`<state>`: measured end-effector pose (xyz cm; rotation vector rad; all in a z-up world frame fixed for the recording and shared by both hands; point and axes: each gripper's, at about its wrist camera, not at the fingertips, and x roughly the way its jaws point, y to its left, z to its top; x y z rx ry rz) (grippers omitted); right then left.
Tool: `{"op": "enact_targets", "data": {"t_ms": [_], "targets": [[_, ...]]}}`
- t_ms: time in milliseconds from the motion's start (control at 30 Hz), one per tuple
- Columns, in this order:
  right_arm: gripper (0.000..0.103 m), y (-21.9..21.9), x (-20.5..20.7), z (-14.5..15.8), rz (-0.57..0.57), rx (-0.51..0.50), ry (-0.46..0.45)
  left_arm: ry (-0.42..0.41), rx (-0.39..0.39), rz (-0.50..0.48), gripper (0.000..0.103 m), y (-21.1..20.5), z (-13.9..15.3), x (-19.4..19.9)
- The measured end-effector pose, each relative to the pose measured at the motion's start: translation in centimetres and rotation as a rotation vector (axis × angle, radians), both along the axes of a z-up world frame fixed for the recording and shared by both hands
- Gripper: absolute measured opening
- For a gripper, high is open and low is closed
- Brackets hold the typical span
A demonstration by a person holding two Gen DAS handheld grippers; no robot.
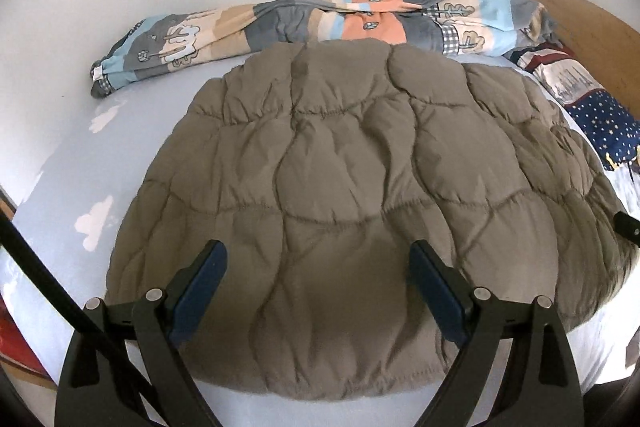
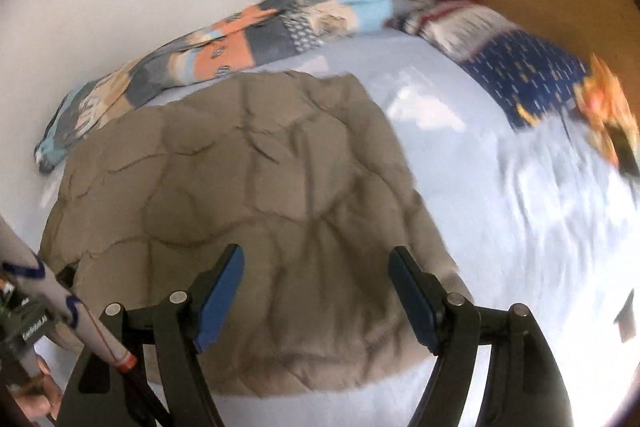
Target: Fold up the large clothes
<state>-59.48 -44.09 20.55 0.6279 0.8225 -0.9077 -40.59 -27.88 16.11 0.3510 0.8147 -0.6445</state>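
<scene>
A taupe quilted jacket [image 1: 340, 179] lies folded and flat on the light-blue bed sheet [image 1: 72, 163]. My left gripper [image 1: 318, 255] hovers over the jacket's near half. Its blue pads are wide apart and nothing is pinched between them. The right wrist view is blurred. There the same jacket [image 2: 240, 187] fills the left and middle, and my right gripper [image 2: 318, 257] stands open over its near right part, pads clear of the cloth. A hand [image 2: 36, 397] shows at the lower left corner of that view.
A rolled patchwork duvet [image 1: 320, 23] runs along the white wall behind the jacket. A navy starred pillow [image 1: 600, 119] and a wooden headboard [image 1: 592, 39] lie at the right. An orange object [image 2: 604, 107] rests by the pillow. Bare sheet [image 2: 500, 207] spreads right of the jacket.
</scene>
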Motion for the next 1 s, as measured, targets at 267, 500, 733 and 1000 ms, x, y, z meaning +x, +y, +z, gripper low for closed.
{"op": "enact_targets", "data": {"t_ms": [267, 500, 733, 1000], "targets": [[0.091, -0.4, 0.1, -3.8, -0.007, 0.103, 0.07, 0.006, 0.023, 0.036, 0.092, -0.1, -2.1, -0.5], [0.093, 1.9, 0.6, -2.2, 0.022, -0.022, 0.093, -0.097, 0.04, 0.067, 0.092, 0.5, -1.7, -2.8], [0.092, 7.4, 1.2, -0.3, 0.159, -0.106, 0.065, -0.101, 0.044, 0.081, 0.092, 2.1, -1.1, -4.9], [0.092, 8.6, 0.6, 0.5, 0.158, -0.109, 0.034, -0.142, 0.085, 0.06, 0.092, 3.0, 0.2, -5.7]]}}
